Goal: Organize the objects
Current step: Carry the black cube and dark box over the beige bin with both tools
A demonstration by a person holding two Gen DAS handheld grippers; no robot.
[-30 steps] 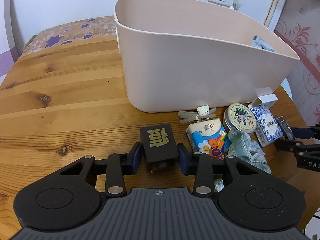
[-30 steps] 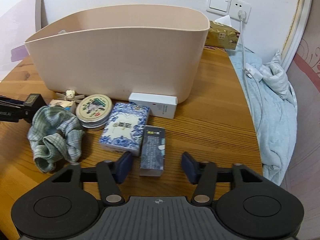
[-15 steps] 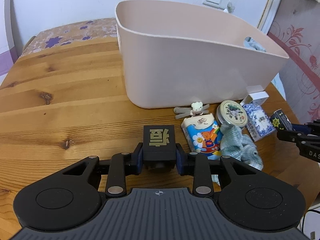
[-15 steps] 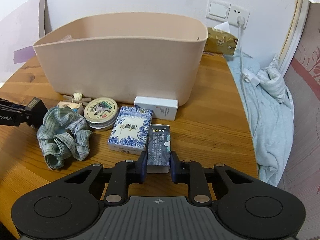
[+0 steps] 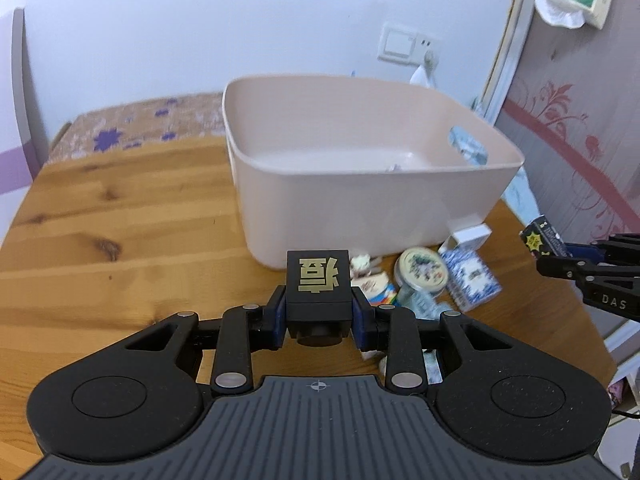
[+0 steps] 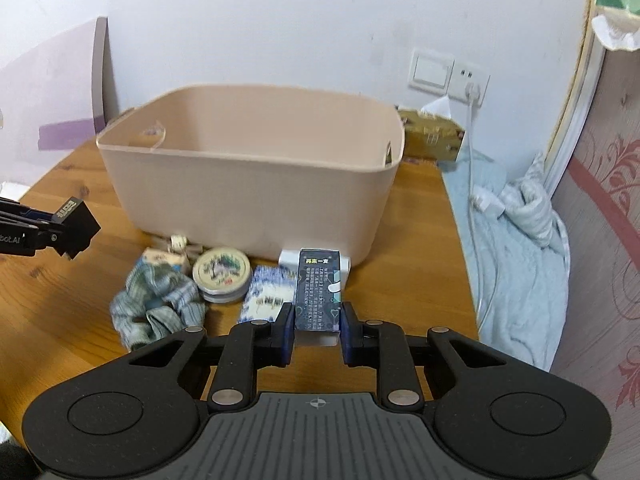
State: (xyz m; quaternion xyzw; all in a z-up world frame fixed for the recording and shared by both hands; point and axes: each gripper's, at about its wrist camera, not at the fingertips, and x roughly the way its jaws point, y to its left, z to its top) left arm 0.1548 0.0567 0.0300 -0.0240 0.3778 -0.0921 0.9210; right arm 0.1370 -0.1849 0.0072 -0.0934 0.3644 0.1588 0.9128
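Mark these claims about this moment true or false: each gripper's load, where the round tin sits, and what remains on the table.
1. The left gripper is shut on the black block. True.
2. The right gripper is open, holding nothing. False: it grips the dark slim box.
3. The round tin lies inside the beige bin. False: it sits on the table in front of the bin.
4. The checked cloth lies on the table beside the tin. True.
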